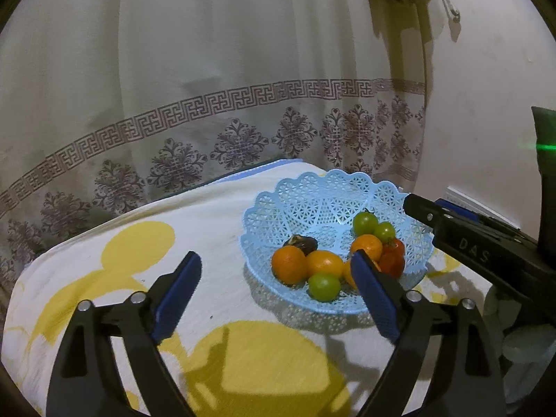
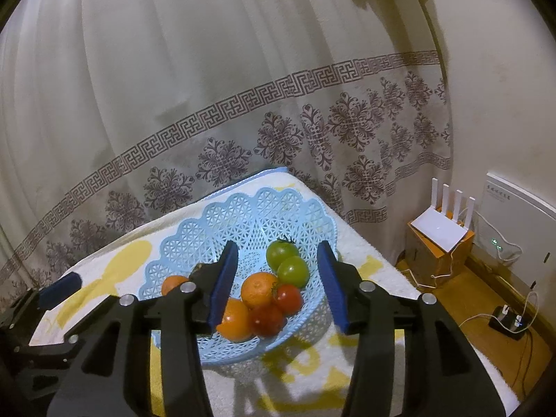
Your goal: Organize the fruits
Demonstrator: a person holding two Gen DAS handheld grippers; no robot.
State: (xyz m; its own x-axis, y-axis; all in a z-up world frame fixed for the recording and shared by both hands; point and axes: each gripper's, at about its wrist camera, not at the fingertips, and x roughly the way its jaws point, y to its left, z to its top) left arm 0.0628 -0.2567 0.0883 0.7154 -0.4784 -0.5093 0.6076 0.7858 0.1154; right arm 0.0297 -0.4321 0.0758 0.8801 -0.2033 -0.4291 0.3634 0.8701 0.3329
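A pale blue lattice basket (image 1: 333, 205) with a scalloped rim sits on a surface covered by a white cloth (image 1: 194, 229) with yellow patches, near the cloth's far corner, in front of a patterned curtain (image 1: 208, 69). All the fruit lies inside it, heaped toward the near side: three oranges (image 1: 289, 264), three green tomatoes (image 1: 365, 222), two red tomatoes (image 2: 287, 299) and one dark, wrinkled fruit (image 1: 301, 244) at the back left. The basket is round, with no long axis, and opens upward. The left hand-held gripper (image 1: 276, 295) hovers just short of the basket, fingers spread wide with nothing between them. The right hand-held gripper (image 2: 278, 286) hangs over the fruit, fingers apart, touching nothing.
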